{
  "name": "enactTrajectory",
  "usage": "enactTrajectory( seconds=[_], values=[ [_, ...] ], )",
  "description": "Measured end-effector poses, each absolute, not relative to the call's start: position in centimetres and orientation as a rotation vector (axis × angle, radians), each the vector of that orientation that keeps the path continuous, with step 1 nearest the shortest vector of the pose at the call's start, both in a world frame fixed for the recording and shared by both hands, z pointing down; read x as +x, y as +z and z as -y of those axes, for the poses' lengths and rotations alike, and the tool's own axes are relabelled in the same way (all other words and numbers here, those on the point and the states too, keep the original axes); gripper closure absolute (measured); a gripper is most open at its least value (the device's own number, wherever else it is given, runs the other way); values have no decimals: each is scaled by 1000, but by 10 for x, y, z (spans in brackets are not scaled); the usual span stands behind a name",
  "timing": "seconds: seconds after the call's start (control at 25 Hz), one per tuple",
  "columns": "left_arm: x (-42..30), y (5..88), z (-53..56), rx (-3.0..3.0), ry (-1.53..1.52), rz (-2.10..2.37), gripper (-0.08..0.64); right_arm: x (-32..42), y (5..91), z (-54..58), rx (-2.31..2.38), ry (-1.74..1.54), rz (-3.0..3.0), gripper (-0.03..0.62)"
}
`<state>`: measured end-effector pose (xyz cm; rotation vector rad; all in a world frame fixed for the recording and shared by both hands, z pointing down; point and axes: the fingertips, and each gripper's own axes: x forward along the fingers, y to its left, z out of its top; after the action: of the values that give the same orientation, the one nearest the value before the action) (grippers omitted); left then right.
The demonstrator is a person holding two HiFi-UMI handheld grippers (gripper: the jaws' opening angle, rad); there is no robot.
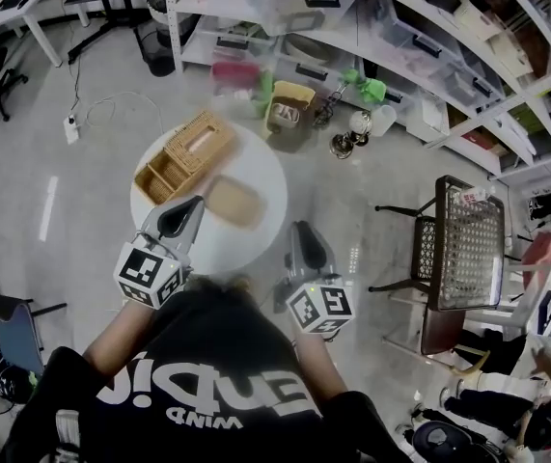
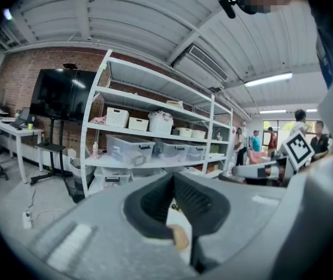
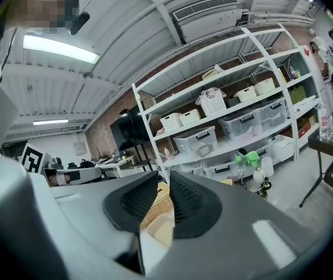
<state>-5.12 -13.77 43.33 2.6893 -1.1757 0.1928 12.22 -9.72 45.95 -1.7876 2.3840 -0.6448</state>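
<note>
Tan rounded tray (image 1: 233,201) on white table (image 1: 261,170), beside wicker basket (image 1: 184,155), left hand-held gripper (image 1: 190,206) and right hand-held gripper (image 1: 302,231) closed, empty

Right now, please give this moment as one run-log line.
round white table: wicker basket, tan tray | left hand-held gripper: shut, empty, above table's near edge | right hand-held gripper: shut, empty, beside table

A flat tan rectangular tray (image 1: 234,201) lay near the frame's centre on the round white counter (image 1: 225,246). Just to its upper left sat a woven basket (image 1: 184,156) with compartments, angled diagonally.
</note>
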Motion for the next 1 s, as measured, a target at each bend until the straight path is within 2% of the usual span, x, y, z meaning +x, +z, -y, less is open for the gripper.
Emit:
enactTrajectory(
  seconds=[0.16, 0.48, 1.0],
  values=[
    [-53, 440, 139, 2689, 200, 1168, 558, 117, 471, 102, -1782, -687, -2394, 467],
    [-55, 439, 145, 2684, 207, 1154, 559, 103, 491, 116, -1741, -818, -2418, 294],
    [-55, 452, 148, 2663, 212, 1153, 558, 91, 562, 144, -1736, -1079, -2401, 290]
  ],
)
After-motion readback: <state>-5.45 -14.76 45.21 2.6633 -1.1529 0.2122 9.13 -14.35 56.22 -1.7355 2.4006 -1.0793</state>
